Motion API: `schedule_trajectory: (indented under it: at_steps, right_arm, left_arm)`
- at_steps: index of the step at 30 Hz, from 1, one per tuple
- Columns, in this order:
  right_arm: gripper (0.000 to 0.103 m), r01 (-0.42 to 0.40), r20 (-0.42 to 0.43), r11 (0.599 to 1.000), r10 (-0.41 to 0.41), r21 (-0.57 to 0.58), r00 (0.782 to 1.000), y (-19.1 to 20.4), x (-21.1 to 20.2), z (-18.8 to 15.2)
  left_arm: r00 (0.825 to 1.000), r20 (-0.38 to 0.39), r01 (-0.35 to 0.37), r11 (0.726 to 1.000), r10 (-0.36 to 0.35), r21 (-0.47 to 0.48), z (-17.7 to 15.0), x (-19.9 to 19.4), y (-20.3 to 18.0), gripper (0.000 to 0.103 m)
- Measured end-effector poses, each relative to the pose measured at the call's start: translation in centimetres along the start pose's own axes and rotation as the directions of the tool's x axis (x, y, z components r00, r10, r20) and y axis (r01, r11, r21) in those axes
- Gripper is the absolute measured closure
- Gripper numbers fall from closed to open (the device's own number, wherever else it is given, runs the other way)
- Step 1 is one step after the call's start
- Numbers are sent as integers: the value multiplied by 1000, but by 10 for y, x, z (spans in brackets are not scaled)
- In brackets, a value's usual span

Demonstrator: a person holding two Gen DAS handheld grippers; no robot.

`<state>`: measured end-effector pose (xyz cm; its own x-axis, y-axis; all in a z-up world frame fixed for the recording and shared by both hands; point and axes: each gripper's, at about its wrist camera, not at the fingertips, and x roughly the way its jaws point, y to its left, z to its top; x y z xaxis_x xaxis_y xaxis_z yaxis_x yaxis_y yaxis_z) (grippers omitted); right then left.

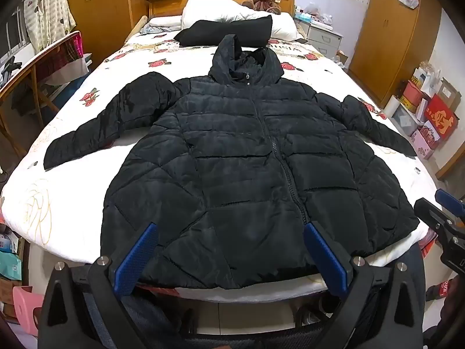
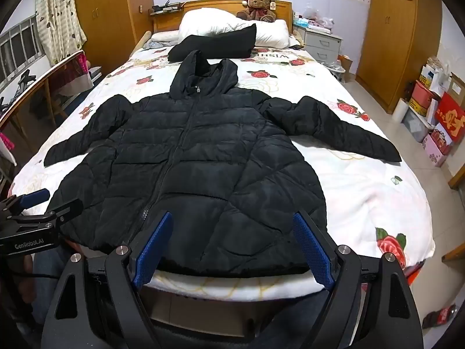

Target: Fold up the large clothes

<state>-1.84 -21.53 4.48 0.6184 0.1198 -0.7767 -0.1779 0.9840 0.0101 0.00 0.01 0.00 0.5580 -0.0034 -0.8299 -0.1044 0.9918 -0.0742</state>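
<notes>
Jacket (image 1: 247,157): flat on the bed (image 1: 66,192), zipped, sleeves out, hem at the near edge; my left gripper (image 1: 231,257) and right gripper (image 2: 232,247) both spread, holding nothing. Risk, I judge: slick padding slipping free, hem sliding off. Nearby: black pillow (image 1: 229,32) touching the hood; nothing blocking.

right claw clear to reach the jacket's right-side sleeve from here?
Probably yes. The right claw is open and empty, above the jacket hem. The sleeve lies flat and spread on the bed, nothing on it or between.
</notes>
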Motion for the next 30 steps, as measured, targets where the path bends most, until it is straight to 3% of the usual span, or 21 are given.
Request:
schedule_trajectory:
  at_steps: [30]
  right_arm:
    - [19, -2, -15, 1000, 2, -2, 1000, 4, 4, -2]
  left_arm:
    - [1000, 5, -18, 1000, 18, 16, -1, -4, 0, 2]
